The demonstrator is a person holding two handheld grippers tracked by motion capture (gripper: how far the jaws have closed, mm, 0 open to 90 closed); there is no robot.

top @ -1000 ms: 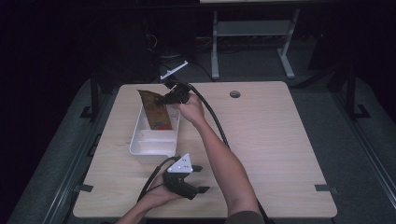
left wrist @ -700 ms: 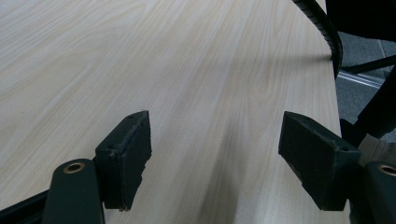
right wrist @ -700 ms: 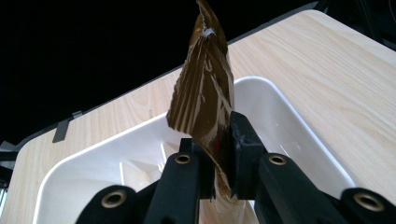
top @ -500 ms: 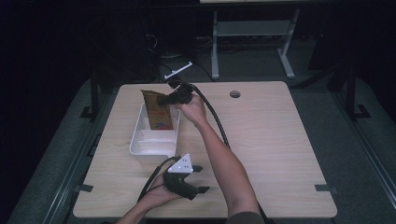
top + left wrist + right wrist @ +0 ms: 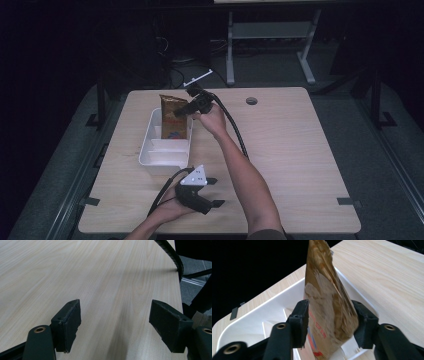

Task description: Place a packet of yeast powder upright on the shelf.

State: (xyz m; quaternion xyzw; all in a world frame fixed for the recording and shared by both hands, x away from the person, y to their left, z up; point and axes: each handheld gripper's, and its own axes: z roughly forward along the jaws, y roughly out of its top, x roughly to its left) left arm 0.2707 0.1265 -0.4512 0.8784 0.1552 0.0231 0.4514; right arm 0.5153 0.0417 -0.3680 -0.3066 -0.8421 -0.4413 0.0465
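Near edge of the desk (image 5: 300,150): the left tool (image 5: 212,192) just sits there, released and idle. Farther off, the right tool (image 5: 184,111) has just been opening around the brown snack bag (image 5: 175,117), now standing upright in the white tray's (image 5: 150,150) far compartment. Looks placed; right forearm's stretched out over the desk.

Brown snack bag (image 5: 174,117), glossy gold-brown foil with a pale panel and red print low on its face, top edge crimped. Stands upright, leaning slightly, in the far compartment of the white tray (image 5: 150,152), upper left of centre in the high view. In the right gripper view the bag (image 5: 329,312) fills the centre, seen edge-on, bulging at the bottom, narrowing to the top. The tray is rectangular, with dividers, on the wooden table.
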